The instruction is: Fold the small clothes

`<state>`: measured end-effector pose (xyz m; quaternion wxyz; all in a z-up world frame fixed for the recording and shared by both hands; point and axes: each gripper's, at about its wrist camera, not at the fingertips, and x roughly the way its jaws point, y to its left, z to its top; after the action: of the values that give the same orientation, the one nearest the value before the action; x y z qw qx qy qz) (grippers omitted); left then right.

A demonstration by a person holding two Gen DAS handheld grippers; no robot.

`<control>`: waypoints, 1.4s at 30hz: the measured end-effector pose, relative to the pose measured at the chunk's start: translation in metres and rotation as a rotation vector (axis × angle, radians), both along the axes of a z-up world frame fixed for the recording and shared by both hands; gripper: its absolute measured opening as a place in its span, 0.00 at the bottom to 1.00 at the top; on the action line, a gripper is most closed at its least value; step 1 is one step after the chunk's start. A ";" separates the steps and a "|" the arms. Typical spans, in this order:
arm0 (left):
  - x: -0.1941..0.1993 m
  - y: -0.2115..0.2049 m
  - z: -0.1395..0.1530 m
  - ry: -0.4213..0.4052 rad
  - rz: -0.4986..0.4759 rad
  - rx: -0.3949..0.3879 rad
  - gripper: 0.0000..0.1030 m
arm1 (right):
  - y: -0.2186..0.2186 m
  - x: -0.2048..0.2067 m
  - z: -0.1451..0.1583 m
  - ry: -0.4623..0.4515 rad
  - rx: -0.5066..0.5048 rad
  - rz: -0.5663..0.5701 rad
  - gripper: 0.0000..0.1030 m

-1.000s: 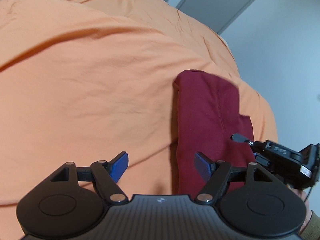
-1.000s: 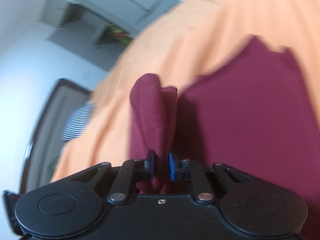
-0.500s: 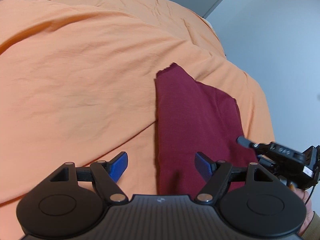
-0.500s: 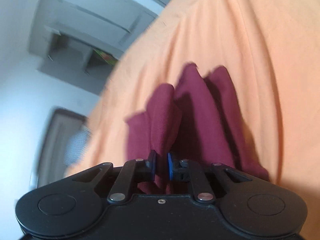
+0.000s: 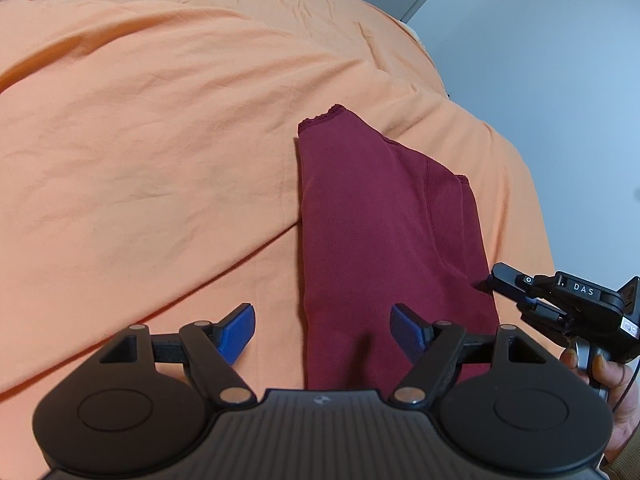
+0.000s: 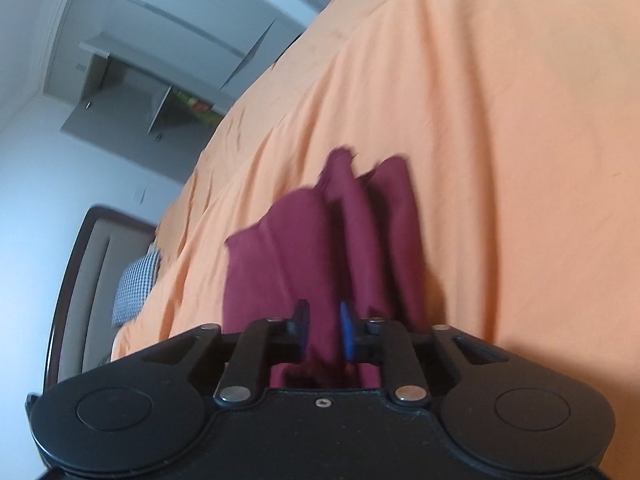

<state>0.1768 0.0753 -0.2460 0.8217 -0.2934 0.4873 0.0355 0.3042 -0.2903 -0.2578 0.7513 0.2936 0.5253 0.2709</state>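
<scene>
Garment [image 5: 384, 232] folded flat on sheet [image 5: 160, 140] | left gripper [image 5: 324, 330] spread wide above it | right gripper [image 6: 324, 330] pinching bunched cloth, seen only in right view

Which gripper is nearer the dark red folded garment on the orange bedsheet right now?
The right. The right gripper has the dark red folded garment between its fingers at one edge. The left gripper hangs open above the garment's near end, not touching.

text: "DAS" | colour: white letters | on: black body of the right gripper [image 5: 496, 276] | place: top face, behind its fingers | small white label at its far end: print too small to read
</scene>
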 end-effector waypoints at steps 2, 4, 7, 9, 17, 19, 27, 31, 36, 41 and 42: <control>0.001 -0.002 -0.001 0.008 -0.006 0.005 0.76 | 0.010 0.002 -0.003 0.006 -0.023 0.026 0.31; 0.001 -0.004 -0.001 0.013 -0.012 0.014 0.76 | 0.025 0.007 -0.006 0.009 -0.062 0.050 0.33; -0.001 -0.004 0.000 0.012 -0.017 0.025 0.77 | 0.043 0.015 -0.012 0.009 -0.170 0.079 0.34; -0.003 -0.002 0.000 0.015 -0.015 0.031 0.77 | 0.050 0.014 -0.010 -0.009 -0.225 0.102 0.34; -0.010 0.007 -0.004 0.035 0.007 0.030 0.77 | 0.055 0.009 -0.013 -0.017 -0.173 0.119 0.54; -0.010 0.007 -0.003 0.032 0.007 0.028 0.77 | 0.053 0.012 -0.017 0.017 -0.138 0.102 0.51; -0.005 0.004 -0.005 0.036 0.005 0.004 0.77 | 0.022 0.017 -0.034 0.140 0.019 -0.018 0.13; -0.002 0.000 -0.005 0.036 0.001 0.003 0.77 | 0.020 0.013 -0.008 0.043 0.033 0.021 0.10; 0.001 -0.002 0.000 0.023 -0.013 0.006 0.77 | -0.014 0.012 0.028 -0.050 0.084 -0.004 0.09; 0.007 -0.005 -0.003 0.029 -0.017 0.007 0.78 | -0.033 0.012 0.003 0.015 -0.033 -0.021 0.12; 0.009 -0.007 -0.004 0.035 -0.020 0.009 0.78 | -0.032 0.012 -0.002 0.032 -0.039 -0.015 0.14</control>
<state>0.1855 0.0686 -0.2503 0.8147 -0.2843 0.5043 0.0344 0.3164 -0.3220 -0.2602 0.7505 0.2872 0.5401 0.2502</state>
